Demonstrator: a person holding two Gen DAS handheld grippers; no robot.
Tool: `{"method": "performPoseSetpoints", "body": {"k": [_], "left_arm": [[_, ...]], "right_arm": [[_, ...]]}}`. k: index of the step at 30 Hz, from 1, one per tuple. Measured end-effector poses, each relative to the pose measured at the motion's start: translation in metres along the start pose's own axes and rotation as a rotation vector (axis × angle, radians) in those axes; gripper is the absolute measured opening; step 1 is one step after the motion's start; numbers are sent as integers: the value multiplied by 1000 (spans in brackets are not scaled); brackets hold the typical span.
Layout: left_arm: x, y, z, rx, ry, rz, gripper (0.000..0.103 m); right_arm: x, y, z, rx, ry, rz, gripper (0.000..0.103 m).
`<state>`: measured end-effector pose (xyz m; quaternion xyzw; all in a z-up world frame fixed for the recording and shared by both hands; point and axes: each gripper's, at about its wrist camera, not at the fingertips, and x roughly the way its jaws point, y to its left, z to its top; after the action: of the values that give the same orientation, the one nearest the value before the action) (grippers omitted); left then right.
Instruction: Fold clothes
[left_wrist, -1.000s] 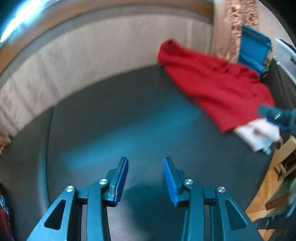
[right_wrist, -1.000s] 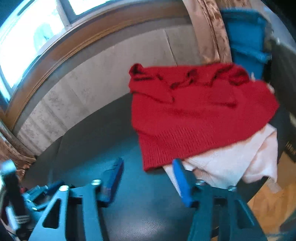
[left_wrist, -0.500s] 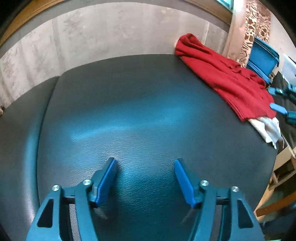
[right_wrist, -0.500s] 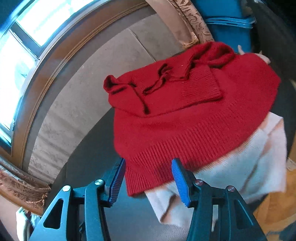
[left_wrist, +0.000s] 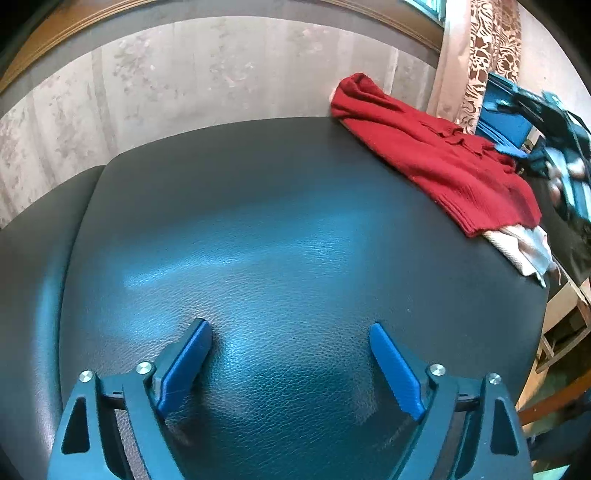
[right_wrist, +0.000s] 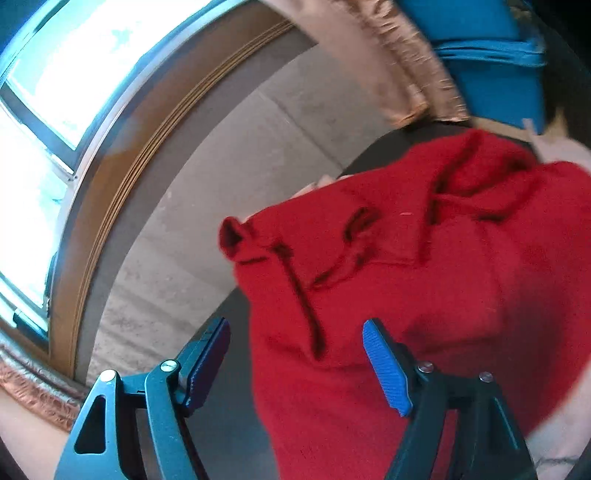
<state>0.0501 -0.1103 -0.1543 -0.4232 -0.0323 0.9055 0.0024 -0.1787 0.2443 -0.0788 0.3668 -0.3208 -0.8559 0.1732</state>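
While the red knitted sweater (right_wrist: 424, 295) lay crumpled on a cream garment (left_wrist: 521, 247) toward two o'clock on the dark leather-like counter (left_wrist: 258, 240), the step in hand looked like the pick-up that comes before any fold. The right gripper (right_wrist: 295, 354) hung close over the sweater with its jaws spread wide, one blue pad beside the knit's left edge and the other above the fabric, pinching nothing. The left gripper (left_wrist: 291, 354) hovered low over bare counter at six o'clock, its jaws likewise spread and empty, well apart from the pile. Next, by my judgement, the right jaws needed to close on a hem or shoulder edge (the top layer only, not the cream piece beneath) and draw the sweater onto the open surface. Beyond the counter ran a pale stone-patterned wall (left_wrist: 184, 81), with a bright window (right_wrist: 44, 110) above, a patterned curtain (left_wrist: 480, 55) and a blue bin (right_wrist: 491, 55) at one o'clock.
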Motion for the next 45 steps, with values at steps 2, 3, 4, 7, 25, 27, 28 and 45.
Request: {"method": "performPoseSetpoints", "body": {"k": [2, 3, 4, 7, 25, 27, 28, 45], "left_arm": [[0, 0, 0, 9, 2, -4, 94], [0, 0, 0, 12, 2, -5, 95], [-1, 1, -1, 14, 2, -5, 95], [0, -1, -1, 19, 2, -3, 96], [1, -2, -4, 35, -4, -18, 101], [1, -2, -4, 36, -5, -18, 101], [1, -2, -4, 36, -6, -18, 101], [-12, 10, 0, 5, 37, -1, 75]], "right_arm": [[17, 2, 7, 21, 4, 17, 76], [26, 1, 11, 49, 2, 34, 76], [33, -3, 14, 102, -2, 64, 74], [60, -22, 19, 238, -10, 115, 66], [165, 52, 18, -332, 215, -153, 76], [172, 64, 7, -472, 259, -132, 95], [177, 71, 0, -537, 281, -172, 95], [95, 143, -88, -47, 386, 653, 8]]}}
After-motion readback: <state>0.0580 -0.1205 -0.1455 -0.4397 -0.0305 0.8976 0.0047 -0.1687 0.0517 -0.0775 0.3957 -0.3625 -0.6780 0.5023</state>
